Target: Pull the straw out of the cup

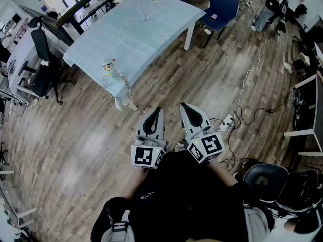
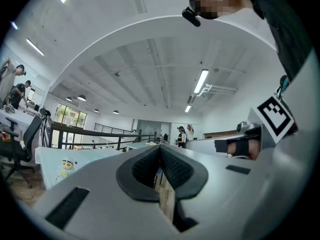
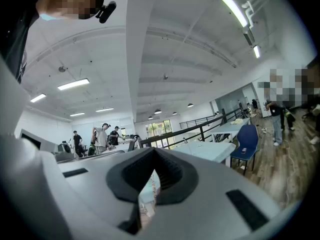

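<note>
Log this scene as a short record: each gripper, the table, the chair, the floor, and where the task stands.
left gripper: jaws together, empty, held level near the body
right gripper: jaws together, empty, level beside the left one
table: light blue cloth, ahead of both grippers, not touched
chair: blue, at the table's far side
floor: wood planks, cables at the right
task: not begun; its objects cannot be made out

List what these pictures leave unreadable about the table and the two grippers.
- Head view: the small thing on the table is too small to name.
- Left gripper view: the left gripper covers much of the table; of its cloth only the cartoon figure reads clearly.
- Right gripper view: whatever lies on the table is too distant to make out.
</note>
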A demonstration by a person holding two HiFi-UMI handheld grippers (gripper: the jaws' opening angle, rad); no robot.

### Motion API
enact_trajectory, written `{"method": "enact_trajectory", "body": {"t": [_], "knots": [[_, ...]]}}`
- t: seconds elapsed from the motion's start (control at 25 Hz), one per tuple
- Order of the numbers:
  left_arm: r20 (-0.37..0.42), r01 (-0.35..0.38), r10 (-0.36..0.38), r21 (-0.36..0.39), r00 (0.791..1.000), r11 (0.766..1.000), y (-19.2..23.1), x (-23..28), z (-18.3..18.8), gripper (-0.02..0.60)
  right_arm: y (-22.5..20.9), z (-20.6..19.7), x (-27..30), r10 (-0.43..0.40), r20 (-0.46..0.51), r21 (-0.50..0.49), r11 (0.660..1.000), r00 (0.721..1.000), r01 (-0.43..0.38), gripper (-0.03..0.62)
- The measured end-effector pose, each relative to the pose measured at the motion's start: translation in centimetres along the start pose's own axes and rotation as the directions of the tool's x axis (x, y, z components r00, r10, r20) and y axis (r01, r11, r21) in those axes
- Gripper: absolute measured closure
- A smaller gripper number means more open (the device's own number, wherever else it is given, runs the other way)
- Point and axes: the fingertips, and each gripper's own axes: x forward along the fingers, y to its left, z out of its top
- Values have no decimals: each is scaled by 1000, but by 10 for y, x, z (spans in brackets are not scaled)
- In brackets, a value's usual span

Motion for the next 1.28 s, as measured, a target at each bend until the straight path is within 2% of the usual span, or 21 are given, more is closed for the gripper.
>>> {"method": "enact_trajectory", "body": {"t": [0.6, 1.28], "knots": [[-15, -4, 4, -9, 1000, 1000, 34, -14, 5, 568, 31, -3, 22, 0, -11, -3, 1000, 1000, 0, 586], [-16, 37, -38, -33, 999, 999, 71, -19, -4, 568, 61, -23, 49, -20, -2, 9, 1000, 1000, 20, 586]]}}
